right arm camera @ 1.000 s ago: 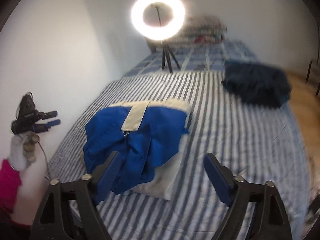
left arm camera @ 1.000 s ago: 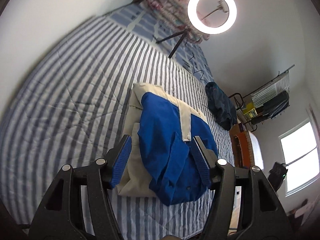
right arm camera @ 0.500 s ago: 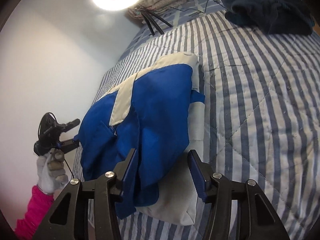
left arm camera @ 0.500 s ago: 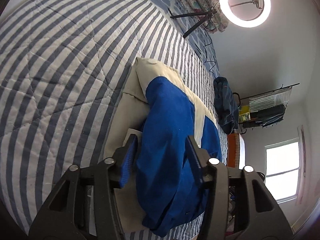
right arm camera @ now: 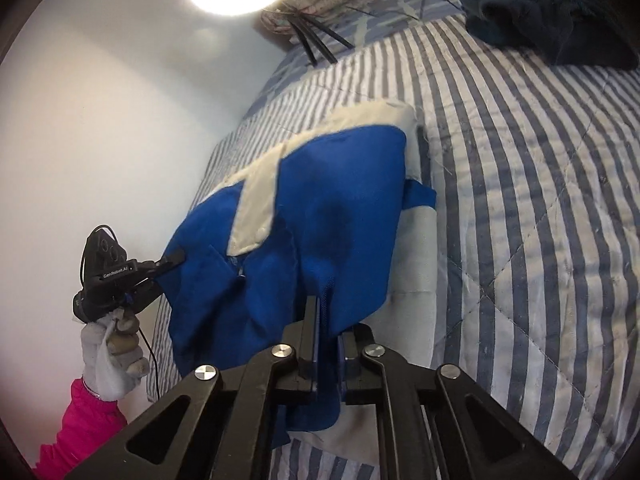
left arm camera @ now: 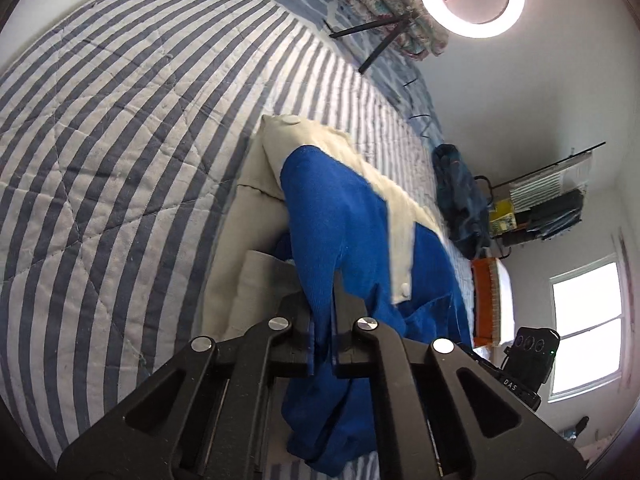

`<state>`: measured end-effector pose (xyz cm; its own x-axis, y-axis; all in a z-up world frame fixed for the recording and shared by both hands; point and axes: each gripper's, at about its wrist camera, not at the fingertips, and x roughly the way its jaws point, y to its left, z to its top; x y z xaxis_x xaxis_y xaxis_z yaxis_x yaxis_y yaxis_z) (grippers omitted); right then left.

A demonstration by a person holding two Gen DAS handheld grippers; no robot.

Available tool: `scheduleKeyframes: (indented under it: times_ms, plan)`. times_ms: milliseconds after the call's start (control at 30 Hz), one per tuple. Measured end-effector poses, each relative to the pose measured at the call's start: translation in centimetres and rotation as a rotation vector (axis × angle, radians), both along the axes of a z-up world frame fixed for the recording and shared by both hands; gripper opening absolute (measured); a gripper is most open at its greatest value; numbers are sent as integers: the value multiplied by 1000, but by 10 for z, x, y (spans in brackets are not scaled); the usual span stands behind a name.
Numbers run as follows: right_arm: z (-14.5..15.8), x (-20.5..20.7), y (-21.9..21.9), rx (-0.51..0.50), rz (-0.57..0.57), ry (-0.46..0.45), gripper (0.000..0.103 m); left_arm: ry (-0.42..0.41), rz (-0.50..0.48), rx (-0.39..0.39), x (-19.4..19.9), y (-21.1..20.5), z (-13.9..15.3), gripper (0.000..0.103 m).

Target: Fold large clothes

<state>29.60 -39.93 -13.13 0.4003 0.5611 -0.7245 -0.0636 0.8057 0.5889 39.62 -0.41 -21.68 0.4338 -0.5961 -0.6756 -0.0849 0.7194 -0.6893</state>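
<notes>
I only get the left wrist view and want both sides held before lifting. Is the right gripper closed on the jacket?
Observer: Yes. The right gripper has its jaws shut on a fold of the blue jacket, near its lower end.
Operator: Where on the jacket is my left gripper biting?
Observer: The right wrist view shows the left gripper pinching the jacket's far left edge, on the wall side of the striped quilt.
Operator: Is anything sticking out on the right?
Observer: A small blue flap juts out from the jacket's right side, above the cream layer.
</notes>
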Motion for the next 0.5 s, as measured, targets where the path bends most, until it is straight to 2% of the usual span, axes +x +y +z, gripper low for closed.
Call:
scheduleKeyframes:
  times_ms: [100,167,267,367,467,500]
  plan:
    - [21,-15,-4,27,18,-32,1,-20,-8,-11,-15,8,9,1]
    - [24,-26,-7,47,24,-40,1,-11,-12,-5,-23,14,3,1]
    - [1,-29,-7,-28,24,-1,1,39,-22,76,-25,14,-24,1]
    - [-31,-23,-8,-61,1,69,0,31,-43,133,-25,8,-38,2]
    - [-29,-23,-6,-66,10,60,3,15,-63,167,-29,4,-31,3]
    - [-25,-24,-7,-76,24,60,6,18,-73,180,-30,3,-28,9]
